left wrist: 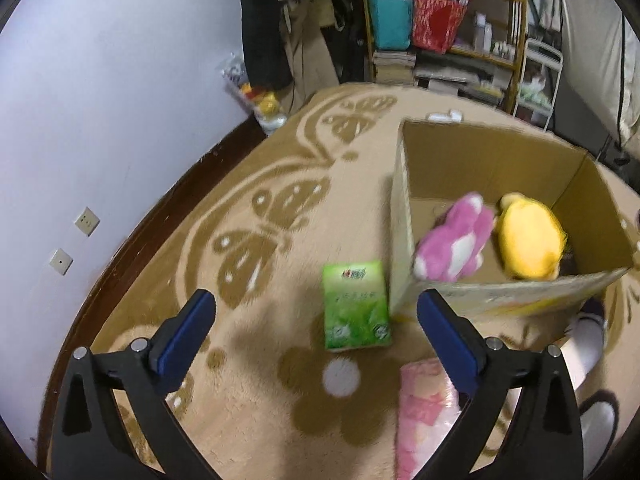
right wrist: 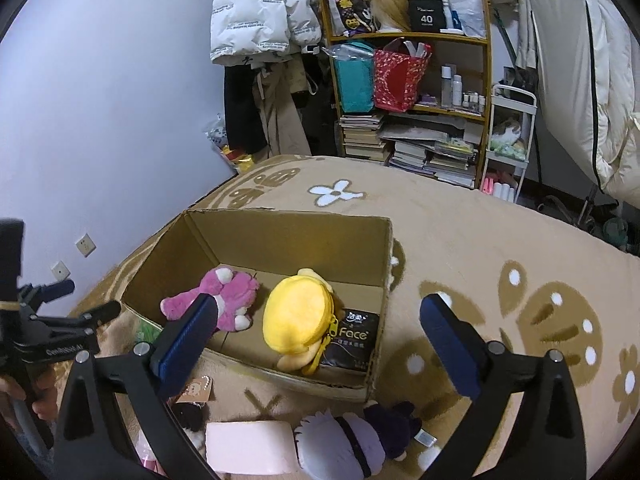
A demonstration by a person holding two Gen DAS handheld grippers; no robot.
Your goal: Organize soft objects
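Note:
An open cardboard box [right wrist: 288, 216] stands on a beige blanket. Inside it lie a pink plush [right wrist: 234, 296], a yellow plush [right wrist: 298, 312] and a black tissue pack [right wrist: 354, 340]. My right gripper [right wrist: 320, 304] hangs open above the box's near side with nothing between its fingers. My left gripper [left wrist: 316, 304] is open over a green tissue pack [left wrist: 356, 306], which lies on the blanket just left of the box [left wrist: 404, 200]. The pink plush [left wrist: 454, 240] and yellow plush [left wrist: 528, 240] also show there. A pink pack [left wrist: 424, 412] lies near the right finger.
In front of the box lie a pale pink pack [right wrist: 248, 446], a doll with pale hair and dark clothes [right wrist: 348, 440] and a small tag [right wrist: 196, 388]. The left gripper [right wrist: 82, 300], held by a hand, is left of the box. A wall, hanging coats and a shelf [right wrist: 408, 80] stand behind.

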